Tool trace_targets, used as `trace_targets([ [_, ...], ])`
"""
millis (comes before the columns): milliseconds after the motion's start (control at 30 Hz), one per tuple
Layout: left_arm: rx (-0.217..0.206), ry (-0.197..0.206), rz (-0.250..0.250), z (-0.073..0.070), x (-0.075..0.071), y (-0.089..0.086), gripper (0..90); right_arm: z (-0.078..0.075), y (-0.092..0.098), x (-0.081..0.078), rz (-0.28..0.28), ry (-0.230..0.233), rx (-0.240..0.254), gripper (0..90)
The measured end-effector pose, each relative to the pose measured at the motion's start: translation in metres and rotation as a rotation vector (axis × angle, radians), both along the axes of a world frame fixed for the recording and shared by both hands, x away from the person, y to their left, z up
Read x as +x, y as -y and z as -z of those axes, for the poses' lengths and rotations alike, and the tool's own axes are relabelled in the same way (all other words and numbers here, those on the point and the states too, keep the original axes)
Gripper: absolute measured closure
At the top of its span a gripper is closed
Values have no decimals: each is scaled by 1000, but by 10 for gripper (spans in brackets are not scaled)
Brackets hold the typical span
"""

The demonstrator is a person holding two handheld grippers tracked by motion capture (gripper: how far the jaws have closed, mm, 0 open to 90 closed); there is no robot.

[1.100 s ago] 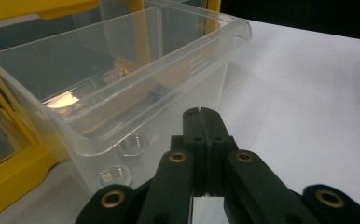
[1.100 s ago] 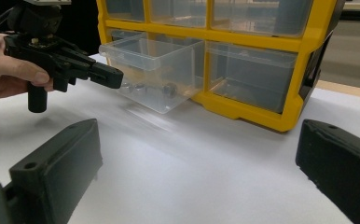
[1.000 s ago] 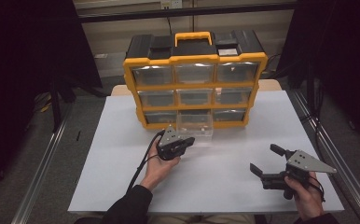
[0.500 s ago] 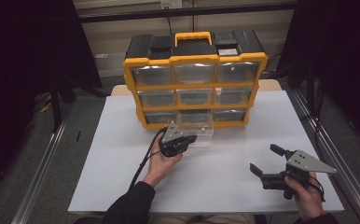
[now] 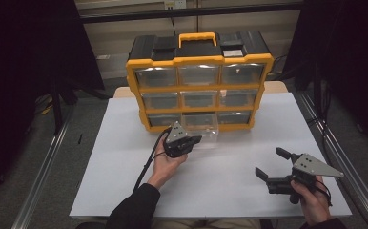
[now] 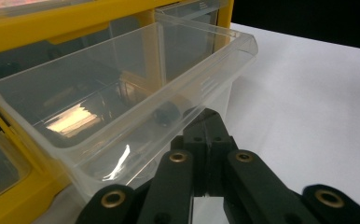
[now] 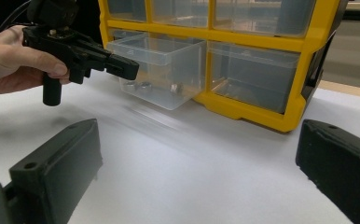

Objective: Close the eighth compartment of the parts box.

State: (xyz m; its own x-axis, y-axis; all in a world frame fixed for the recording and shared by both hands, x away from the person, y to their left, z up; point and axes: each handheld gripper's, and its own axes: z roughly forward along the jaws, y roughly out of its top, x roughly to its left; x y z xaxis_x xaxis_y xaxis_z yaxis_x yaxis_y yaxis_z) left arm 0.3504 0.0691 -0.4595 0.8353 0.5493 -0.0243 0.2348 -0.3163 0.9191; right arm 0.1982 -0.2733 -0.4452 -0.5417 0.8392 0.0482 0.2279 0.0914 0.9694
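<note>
A yellow and black drawer cabinet (image 5: 199,88) stands at the back of the white table. Its bottom middle clear drawer (image 5: 206,132) (image 6: 122,93) (image 7: 162,70) is pulled partway out, with a few small dark parts lying inside. My left gripper (image 5: 195,140) (image 6: 209,125) (image 7: 128,69) is shut with nothing between its jaws. Its tips rest right at the drawer's front wall, under the lip. My right gripper (image 5: 271,163) (image 7: 197,158) is held low at the right front of the table. It is open, holds nothing, and points toward the cabinet.
The white table top (image 5: 220,191) lies between both hands. The other cabinet drawers (image 5: 199,75) are pushed in. Metal rails (image 5: 44,176) run along both sides of the table, and the dark floor lies beyond.
My left gripper has edged slightly forward toward the open drawer. The right gripper has stayed where it was.
</note>
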Motion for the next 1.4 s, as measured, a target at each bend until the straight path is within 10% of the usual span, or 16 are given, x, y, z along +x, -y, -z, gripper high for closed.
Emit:
trace_targets([
  [1400,33,2,-19,-2,28,1,900,0,2,-1,-2,5,0,3],
])
